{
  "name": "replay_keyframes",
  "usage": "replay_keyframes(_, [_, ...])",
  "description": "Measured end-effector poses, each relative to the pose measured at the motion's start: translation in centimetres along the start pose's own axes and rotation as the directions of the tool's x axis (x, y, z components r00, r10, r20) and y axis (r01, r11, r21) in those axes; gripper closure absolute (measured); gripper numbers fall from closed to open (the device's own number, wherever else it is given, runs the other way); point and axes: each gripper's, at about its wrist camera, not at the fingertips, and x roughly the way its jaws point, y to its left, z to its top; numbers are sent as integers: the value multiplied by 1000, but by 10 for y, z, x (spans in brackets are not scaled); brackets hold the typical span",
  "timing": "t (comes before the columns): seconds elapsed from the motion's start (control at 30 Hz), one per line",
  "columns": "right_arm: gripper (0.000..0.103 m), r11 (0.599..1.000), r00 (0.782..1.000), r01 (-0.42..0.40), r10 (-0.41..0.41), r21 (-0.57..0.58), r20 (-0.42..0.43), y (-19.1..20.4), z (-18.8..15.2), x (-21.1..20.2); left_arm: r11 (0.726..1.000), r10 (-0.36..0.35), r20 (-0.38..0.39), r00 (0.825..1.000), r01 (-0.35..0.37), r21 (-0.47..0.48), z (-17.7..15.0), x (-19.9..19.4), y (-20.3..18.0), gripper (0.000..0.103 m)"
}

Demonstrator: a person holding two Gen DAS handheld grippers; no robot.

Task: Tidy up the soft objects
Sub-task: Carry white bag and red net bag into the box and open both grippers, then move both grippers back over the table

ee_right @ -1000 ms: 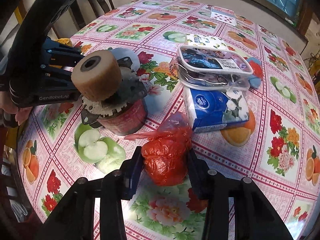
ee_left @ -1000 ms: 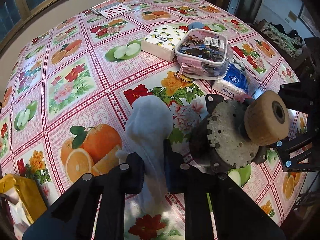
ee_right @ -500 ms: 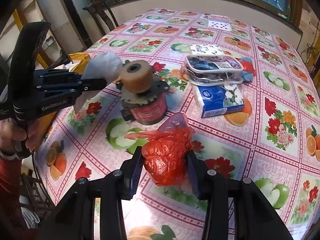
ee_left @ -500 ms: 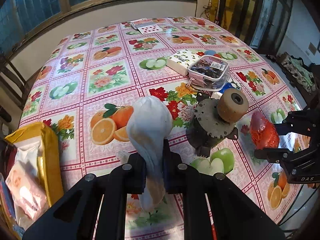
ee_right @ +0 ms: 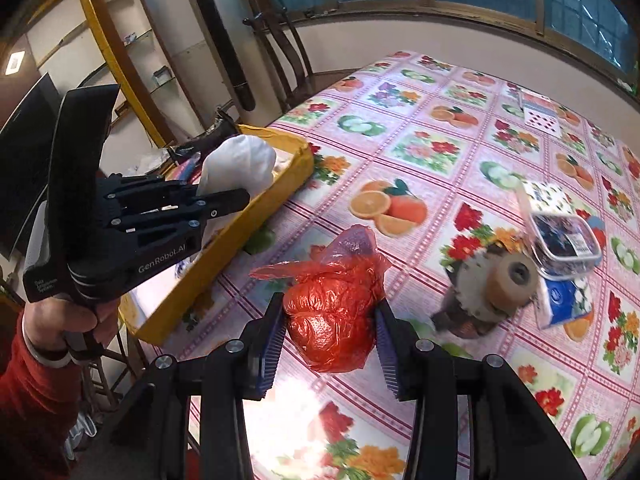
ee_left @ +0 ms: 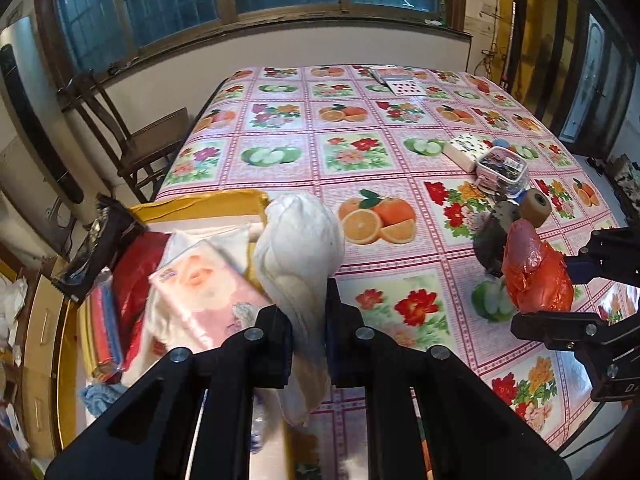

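Both tongs have lifted off the desk: the left tongs, clenched on the white sock, now hang over the yellow box at frame left; the right tongs carry the red bag after.

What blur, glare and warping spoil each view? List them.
Left wrist view: fisheye bends the window frame; the pink tissue pack is smeared by motion; the white sock is fairly sharp. Right wrist view: the tape roll is smeared; glare whitens the tablecloth beneath the red bag.
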Motion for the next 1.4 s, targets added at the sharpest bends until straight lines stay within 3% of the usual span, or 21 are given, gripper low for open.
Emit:
replay_keyframes(0.23, [60, 997, 998, -67, 67, -25, -5, 55, 54, 45, 989, 86, -14, 996, -88, -121, -12, -4, 72, 92])
replay_keyframes(0.43, [60, 994, 993, -112, 112, -4, -43, 90, 92, 95, 979, 113, -48, 992, -120, -168, -24, 4, 106, 92])
replay_keyframes(0.63, [61, 986, 984, -156, 150, -51, -100, 137, 100, 129, 968, 102, -102, 990, -122, -219, -41, 24, 129, 92])
replay_keyframes(0.87, [58, 988, 978, -155, 155, 14, -141, 138, 105, 165, 966, 106, -128, 986, -133, -224, -45, 41, 139, 91])
replay_keyframes(0.93, [54, 978, 969, -207, 209, 33, -130, 132, 104, 160, 963, 104, -118, 987, -130, -237, -44, 35, 140, 91])
replay_keyframes(1.03, [39, 968, 964, -245, 249, 51, -94, 127, 102, 147, 952, 137, -87, 987, -156, -262, -43, 17, 144, 87])
replay_keyframes(1.17, [38, 976, 973, -216, 218, 37, -72, 124, 98, 127, 949, 162, -56, 985, -171, -264, -45, 0, 144, 67])
replay_keyframes(1.4, [38, 952, 956, -292, 294, 88, -6, 99, 78, 85, 953, 171, -14, 985, -169, -251, -44, -16, 129, 67])
